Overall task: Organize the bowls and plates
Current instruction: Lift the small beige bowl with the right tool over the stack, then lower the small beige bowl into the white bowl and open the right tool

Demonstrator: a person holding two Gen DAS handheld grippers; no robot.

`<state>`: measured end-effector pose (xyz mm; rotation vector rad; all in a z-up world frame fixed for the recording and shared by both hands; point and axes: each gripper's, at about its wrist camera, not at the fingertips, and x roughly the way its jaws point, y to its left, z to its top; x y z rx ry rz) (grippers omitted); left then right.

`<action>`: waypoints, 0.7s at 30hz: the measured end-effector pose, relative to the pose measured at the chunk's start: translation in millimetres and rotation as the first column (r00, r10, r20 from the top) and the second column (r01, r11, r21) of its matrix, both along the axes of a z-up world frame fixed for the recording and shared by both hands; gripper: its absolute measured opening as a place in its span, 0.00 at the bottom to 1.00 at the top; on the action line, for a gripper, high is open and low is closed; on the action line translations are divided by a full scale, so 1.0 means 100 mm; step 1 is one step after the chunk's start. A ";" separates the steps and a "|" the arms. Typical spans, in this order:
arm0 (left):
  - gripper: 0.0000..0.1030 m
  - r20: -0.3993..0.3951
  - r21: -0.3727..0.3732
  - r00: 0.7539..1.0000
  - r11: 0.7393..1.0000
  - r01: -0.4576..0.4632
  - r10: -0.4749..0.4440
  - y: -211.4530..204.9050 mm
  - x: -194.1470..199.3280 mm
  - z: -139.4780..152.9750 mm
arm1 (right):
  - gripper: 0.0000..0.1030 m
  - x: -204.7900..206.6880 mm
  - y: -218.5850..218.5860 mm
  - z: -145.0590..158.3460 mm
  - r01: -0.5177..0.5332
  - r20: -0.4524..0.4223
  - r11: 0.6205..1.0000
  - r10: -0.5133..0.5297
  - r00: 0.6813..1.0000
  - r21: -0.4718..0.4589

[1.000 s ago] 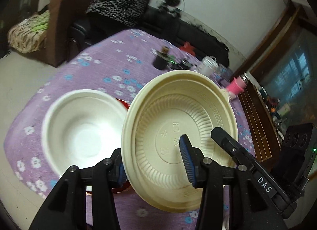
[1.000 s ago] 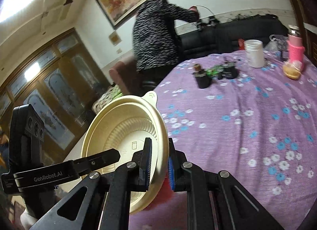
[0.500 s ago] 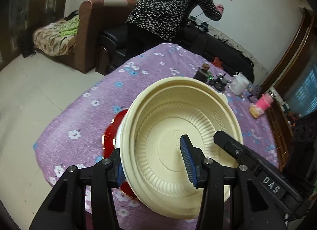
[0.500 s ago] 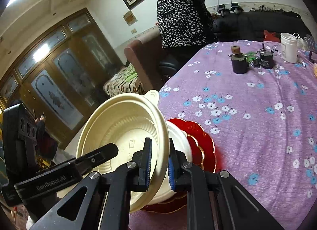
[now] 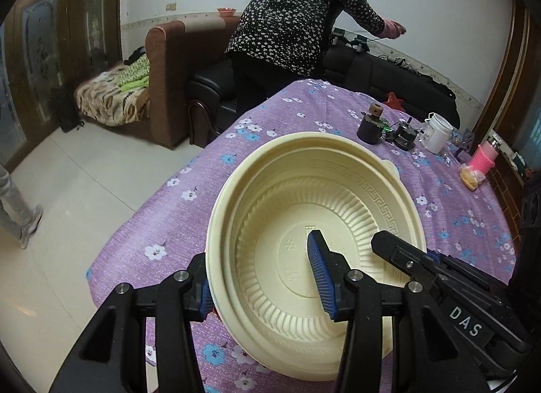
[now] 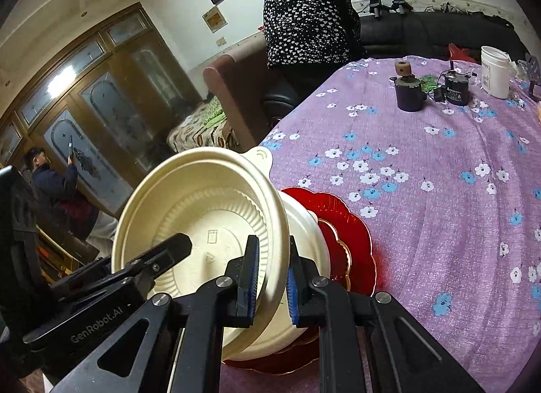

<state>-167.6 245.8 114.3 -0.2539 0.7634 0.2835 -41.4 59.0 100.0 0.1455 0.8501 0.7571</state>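
Observation:
A cream plastic bowl point(image 5: 304, 210) with a ribbed inside fills both views point(image 6: 203, 203). My left gripper point(image 5: 262, 279) straddles its near rim, one finger inside and one outside, jaws wide. My right gripper point(image 6: 272, 283) is shut on the bowl's right rim. The cream bowl sits tilted in a white bowl point(image 6: 309, 240), which rests on a red plate point(image 6: 351, 240) with a gold rim on the purple flowered tablecloth point(image 6: 439, 190). In the left wrist view the white bowl and red plate are hidden under the cream bowl.
At the table's far side stand a dark cup point(image 6: 409, 95), a black motor point(image 6: 456, 88), a white jar point(image 6: 495, 71) and a pink cup point(image 5: 485, 158). A person in a spotted top point(image 5: 297, 21) bends over the sofa behind the table. The table's left edge drops to the tiled floor point(image 5: 67, 190).
The cream bowl, held by both grippers, has moved over the white bowl and down into it; the white bowl and red plate are now covered in the left wrist view.

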 end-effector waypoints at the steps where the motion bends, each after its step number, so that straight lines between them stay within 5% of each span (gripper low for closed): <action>1: 0.45 0.001 0.009 1.000 1.000 0.000 0.000 -0.01 0.00 0.00 | 0.16 0.00 0.01 -0.01 0.000 -0.001 1.000 0.000 1.000 -0.002; 21: 0.46 -0.014 0.073 1.000 0.997 -0.007 0.008 -0.07 0.04 -0.04 | 0.16 -0.02 -0.02 -0.03 0.009 -0.004 1.000 -0.009 1.000 0.006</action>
